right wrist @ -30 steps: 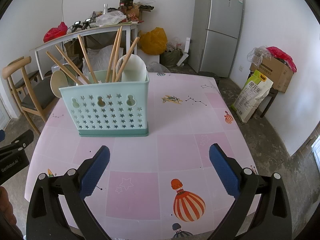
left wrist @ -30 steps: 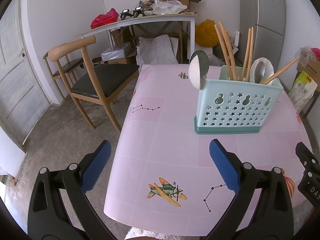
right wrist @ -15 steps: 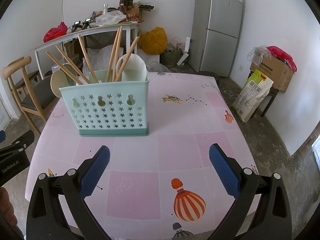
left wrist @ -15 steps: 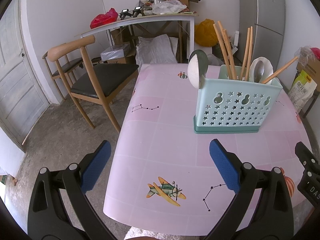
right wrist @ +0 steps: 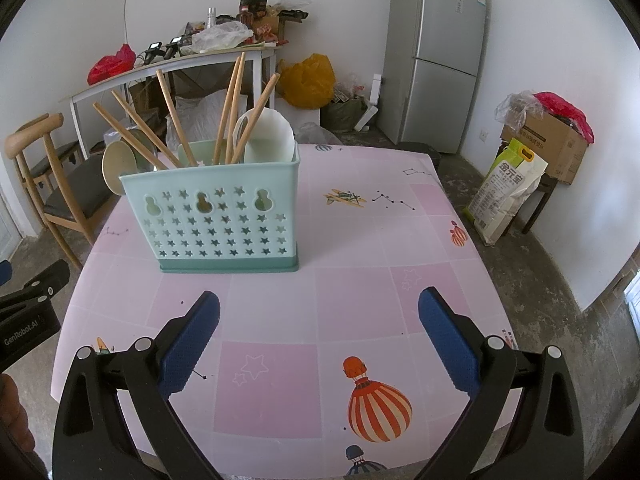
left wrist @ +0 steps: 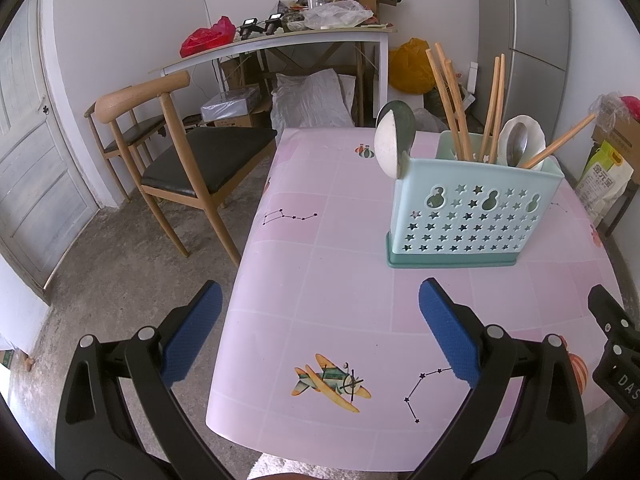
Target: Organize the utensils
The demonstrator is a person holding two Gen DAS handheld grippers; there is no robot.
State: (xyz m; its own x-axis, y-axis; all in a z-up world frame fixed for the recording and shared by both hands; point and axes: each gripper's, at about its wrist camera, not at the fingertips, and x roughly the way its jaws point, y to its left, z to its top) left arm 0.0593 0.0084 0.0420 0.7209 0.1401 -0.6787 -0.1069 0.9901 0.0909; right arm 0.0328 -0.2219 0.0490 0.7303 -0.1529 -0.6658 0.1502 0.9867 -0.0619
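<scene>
A mint-green utensil holder (left wrist: pixel 472 216) (right wrist: pixel 224 220) with star cut-outs stands upright on the pink table (left wrist: pixel 340 280) (right wrist: pixel 360 280). Several wooden chopsticks (left wrist: pixel 448 100) (right wrist: pixel 232 108) and white spoons (left wrist: pixel 390 140) (right wrist: pixel 268 136) stick out of it. My left gripper (left wrist: pixel 320 320) hovers open above the table's near left corner, well short of the holder, nothing between its blue pads. My right gripper (right wrist: pixel 320 324) is open too, over the near side of the table in front of the holder, holding nothing. Part of the right gripper shows at the left wrist view's right edge.
A wooden chair (left wrist: pixel 180 152) stands left of the table. Behind are a cluttered white side table (left wrist: pixel 280 40), a grey fridge (right wrist: pixel 444 56), a yellow bag (right wrist: pixel 308 80), a cardboard box (right wrist: pixel 548 144) and a sack (right wrist: pixel 508 192) on the floor at the right.
Both grippers have drifted back slightly from the holder, which looks a little smaller and farther. Both stay open and hold nothing.
</scene>
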